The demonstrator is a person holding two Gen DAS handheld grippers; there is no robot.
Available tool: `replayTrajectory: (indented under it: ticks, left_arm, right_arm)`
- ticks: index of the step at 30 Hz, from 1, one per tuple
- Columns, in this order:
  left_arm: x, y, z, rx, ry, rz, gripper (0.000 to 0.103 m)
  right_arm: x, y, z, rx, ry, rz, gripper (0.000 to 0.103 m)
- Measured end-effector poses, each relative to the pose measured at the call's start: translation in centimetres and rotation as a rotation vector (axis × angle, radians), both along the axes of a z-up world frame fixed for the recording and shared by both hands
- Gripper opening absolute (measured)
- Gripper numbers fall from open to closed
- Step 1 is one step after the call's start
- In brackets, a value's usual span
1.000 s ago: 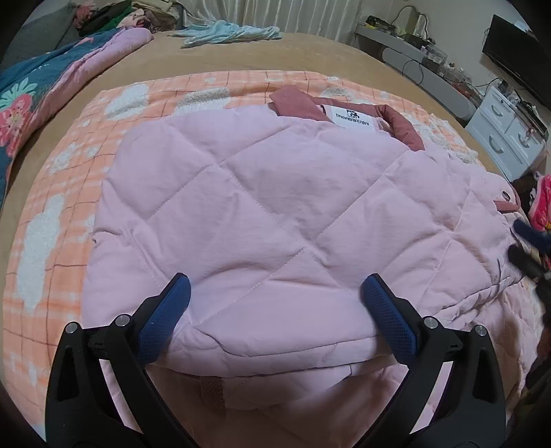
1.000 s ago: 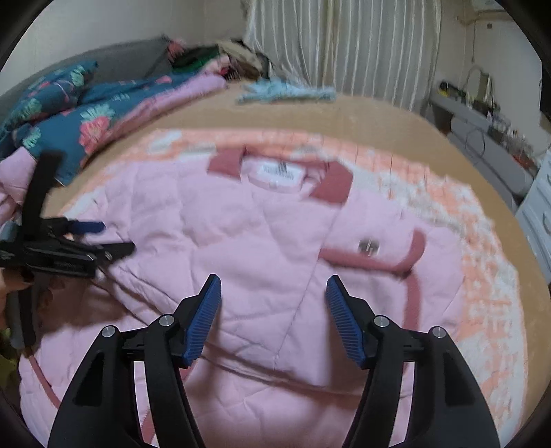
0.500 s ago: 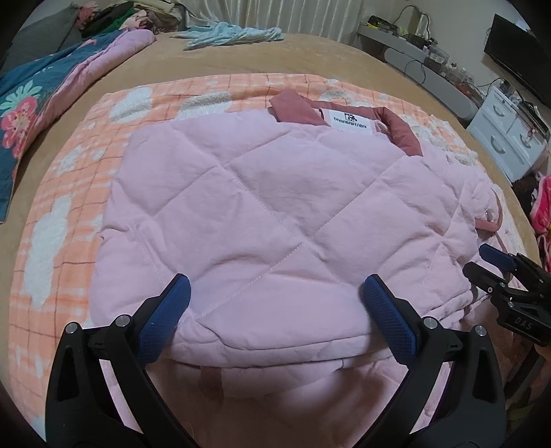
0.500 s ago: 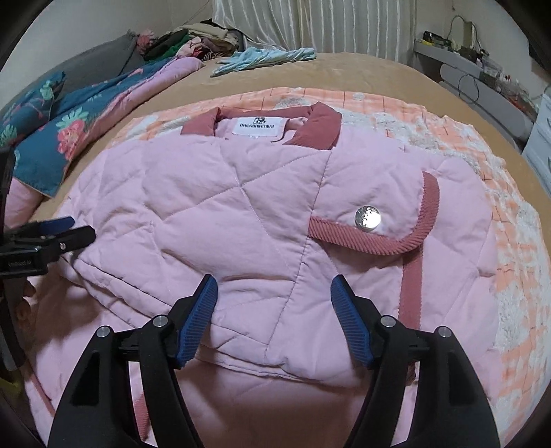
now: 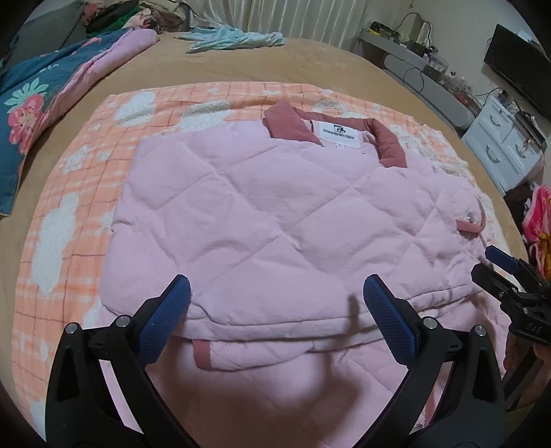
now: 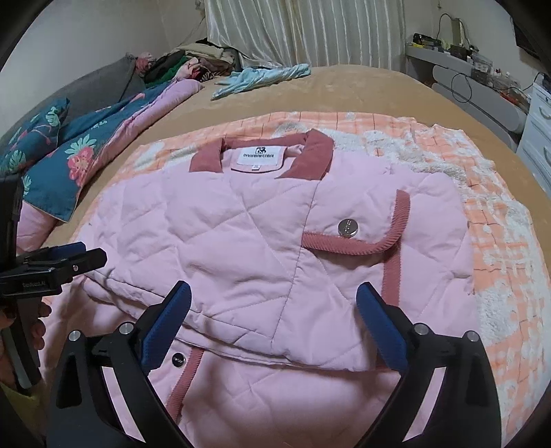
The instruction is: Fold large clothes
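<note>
1. The left tool [image 5: 275, 310] hovers just above the near folded edge of the jacket, fingers spread wide and gripping nothing.
2. The right tool [image 6: 272, 313] hangs over the same near edge further right, fingers likewise spread wide and empty.
3. The pink quilted jacket [image 6: 241, 241] lies flat on an orange checked blanket [image 6: 492, 234] on the bed [image 6: 361, 89], its sides folded in over the middle and its lower part reaching toward the tools.
4. A pocket flap [image 6: 365, 234] with a dark-pink corded edge and a silver snap lies on the jacket's right half.
5. The dark-pink collar [image 5: 385, 138] and a white label [image 5: 337, 132] sit at the jacket's far end.
6. A blue flowered quilt [image 5: 31, 113] lies at the left, and a light-blue garment [image 6: 261, 77] near the curtain [image 6: 292, 31].
</note>
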State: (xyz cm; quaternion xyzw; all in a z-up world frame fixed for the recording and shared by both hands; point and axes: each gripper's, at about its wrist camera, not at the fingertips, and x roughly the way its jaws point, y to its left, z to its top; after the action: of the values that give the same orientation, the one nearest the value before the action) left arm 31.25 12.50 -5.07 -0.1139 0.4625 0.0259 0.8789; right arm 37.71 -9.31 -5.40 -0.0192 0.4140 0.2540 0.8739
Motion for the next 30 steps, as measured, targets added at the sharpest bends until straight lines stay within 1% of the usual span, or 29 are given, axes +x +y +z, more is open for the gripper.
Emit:
replayTrajectory:
  ticks: [8, 13, 20, 26, 30]
  left_arm:
    - [-0.9, -0.6, 1.1, -0.001, -0.022, 0.002, 0.094]
    - [-1.6, -0.9, 2.3, 0.037, -0.052, 0.008, 0.094]
    - [-2.7, -1.3, 3.7, 0.026, -0.082, 0.001, 0.094]
    - [-4.4, -2.1, 5.3, 0.019, -0.125, -0.008, 0.094]
    - [-5.8, -2.8, 6.7, 0.036, -0.152, -0.027, 0.094]
  right_arm:
    - [-1.1, -0.6, 1.5, 0.007, -0.033, -0.014, 0.096]
    - [-1.7, -1.5, 2.3, 0.033, -0.045, -0.034, 0.097]
    - [-2.8, -2.8, 3.5, 0.062, -0.068, -0.07, 0.097]
    - [-4.4, -3.6, 5.2, 0.08, -0.099, -0.079, 0.098]
    - [-6.2, -4.0, 6.7, 0.086, -0.14, -0.081, 0.099]
